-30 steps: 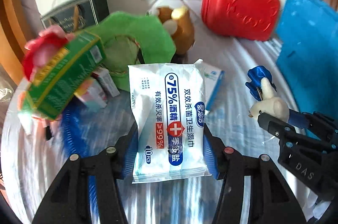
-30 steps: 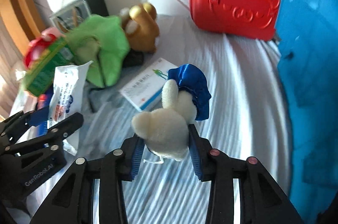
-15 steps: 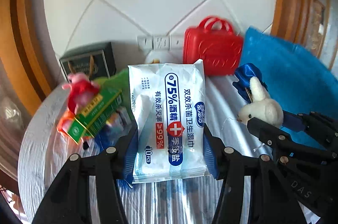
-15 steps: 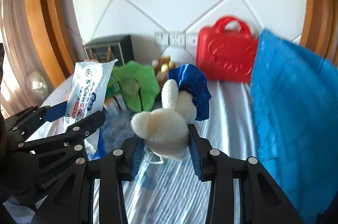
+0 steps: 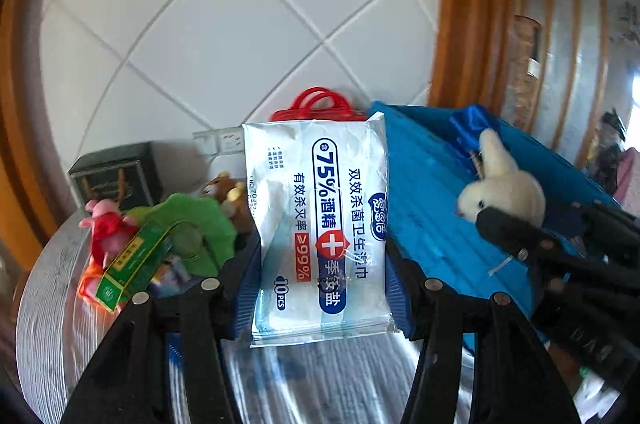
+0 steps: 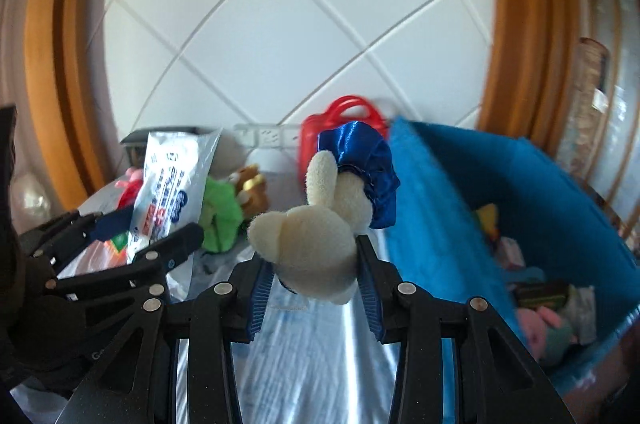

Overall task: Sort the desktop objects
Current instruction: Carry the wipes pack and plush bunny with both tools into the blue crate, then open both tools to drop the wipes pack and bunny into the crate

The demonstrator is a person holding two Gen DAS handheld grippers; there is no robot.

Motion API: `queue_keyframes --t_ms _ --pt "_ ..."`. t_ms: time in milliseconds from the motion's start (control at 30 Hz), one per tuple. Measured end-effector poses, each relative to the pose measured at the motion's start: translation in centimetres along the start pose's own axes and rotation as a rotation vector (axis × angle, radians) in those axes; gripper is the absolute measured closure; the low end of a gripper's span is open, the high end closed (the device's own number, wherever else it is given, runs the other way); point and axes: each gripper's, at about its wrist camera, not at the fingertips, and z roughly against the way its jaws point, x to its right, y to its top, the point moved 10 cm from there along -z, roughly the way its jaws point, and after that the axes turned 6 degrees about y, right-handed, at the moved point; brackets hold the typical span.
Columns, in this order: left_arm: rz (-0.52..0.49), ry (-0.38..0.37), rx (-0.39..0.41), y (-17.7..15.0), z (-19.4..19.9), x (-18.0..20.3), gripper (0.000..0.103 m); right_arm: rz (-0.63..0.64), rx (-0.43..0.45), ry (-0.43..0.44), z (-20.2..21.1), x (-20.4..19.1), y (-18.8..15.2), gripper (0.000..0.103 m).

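Note:
My left gripper (image 5: 320,284) is shut on a white and blue pack of alcohol wipes (image 5: 320,224), held upright above the table. My right gripper (image 6: 316,276) is shut on a cream plush rabbit in a shiny blue dress (image 6: 320,232). Both hang in the air to the left of a blue bin (image 6: 500,183). The left wrist view shows the rabbit (image 5: 500,183) against the bin's wall (image 5: 424,207). In the right wrist view the wipes pack (image 6: 172,183) sits at the left, in the left gripper (image 6: 132,240).
On the round table (image 5: 52,304) lie a green box (image 5: 132,264), a pink and red plush (image 5: 106,228), a green plush (image 5: 200,228), a brown bear (image 5: 228,187) and a dark box (image 5: 116,175). A red case (image 5: 320,103) stands by the tiled wall. Several items (image 6: 540,304) lie inside the bin.
Both grippers have risen well above the table with their loads and shifted right toward the blue bin. The bin's inside now shows in the right wrist view.

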Motion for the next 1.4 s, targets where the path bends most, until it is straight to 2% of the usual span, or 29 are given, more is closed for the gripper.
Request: queue_keyframes --t_ms 267,567,733,833,967,1133,1267,1333,1400 --pt "-0.063 -0.064 0.053 2.0 0.7 8.4 0.049 -0.093 0.072 -0.091 4.3 9.0 0.5 0.064" --pt "-0.129 -0.129 0.051 3.2 -0.4 23.4 0.049 -0.188 0.054 -0.199 7.2 25.5 -2.8 0.064" --pt "-0.161 -0.128 0.029 2.7 -1.5 31.1 0.049 -0.209 0.018 -0.193 7.0 32.0 -4.7 0.064" --pt "-0.172 -0.108 0.011 2.0 -1.9 33.9 0.049 -0.214 0.0 -0.175 6.3 35.0 -5.5 0.064" --pt "-0.184 -0.076 -0.026 1.4 -2.9 36.1 0.048 -0.22 -0.02 -0.147 5.7 37.0 -6.8 0.064" --pt "-0.18 -0.022 -0.057 1.2 -4.0 37.0 0.04 -0.231 -0.033 -0.12 4.7 39.1 -7.6 0.064" --pt "-0.169 -0.003 -0.062 1.4 -4.5 36.9 0.037 -0.228 -0.032 -0.103 4.5 39.1 -7.7 0.064" --pt "-0.173 0.007 -0.061 1.3 -4.5 36.7 0.028 -0.227 -0.035 -0.098 4.2 39.3 -7.8 0.062" --pt "-0.174 0.01 -0.059 1.3 -4.4 36.7 0.026 -0.226 -0.033 -0.088 4.3 39.1 -7.8 0.059"
